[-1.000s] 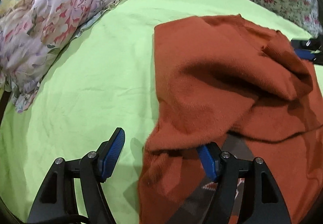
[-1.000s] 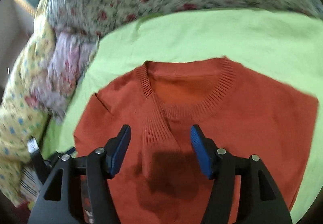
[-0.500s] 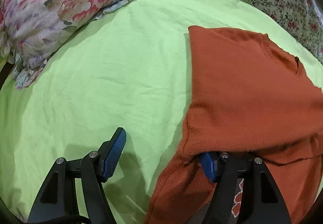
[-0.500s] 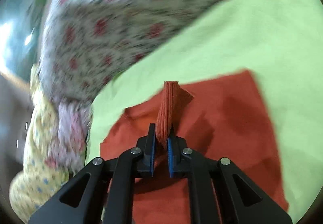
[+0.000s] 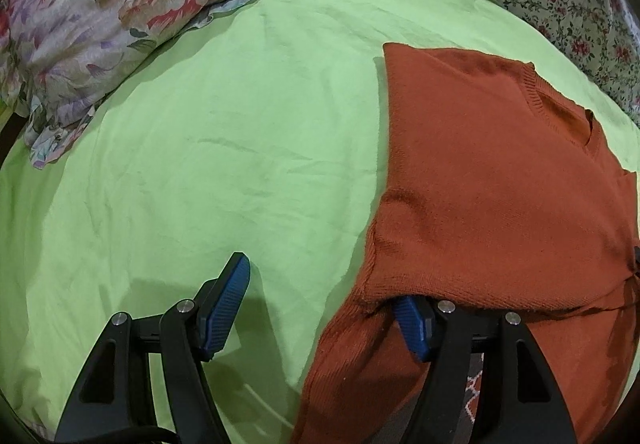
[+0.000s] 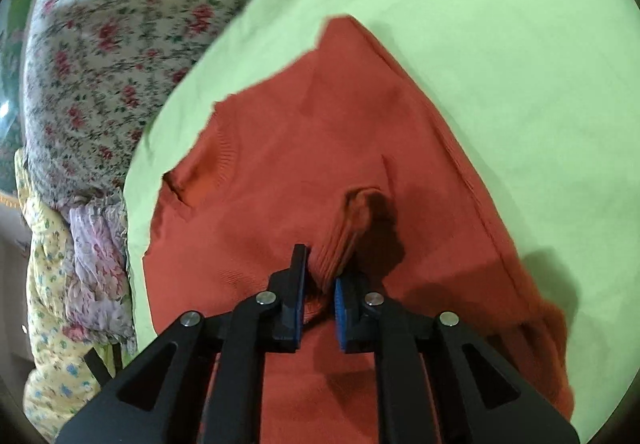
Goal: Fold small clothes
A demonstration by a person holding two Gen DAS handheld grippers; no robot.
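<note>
Soft, floppy sweater (image 6: 280, 180); right gripper (image 6: 318, 300) pinches its ribbed cuff, left gripper (image 5: 324, 308) gapes wide, one finger under the fold

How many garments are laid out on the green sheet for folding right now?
1: the orange sweater, lying on the green sheet, its ribbed edge pinched in the right gripper. The floral fabrics heaped at the sheet's edge may hide more.

Even, soft light; fisheye bending and dark corners; right view's floral edge blurred.
</note>
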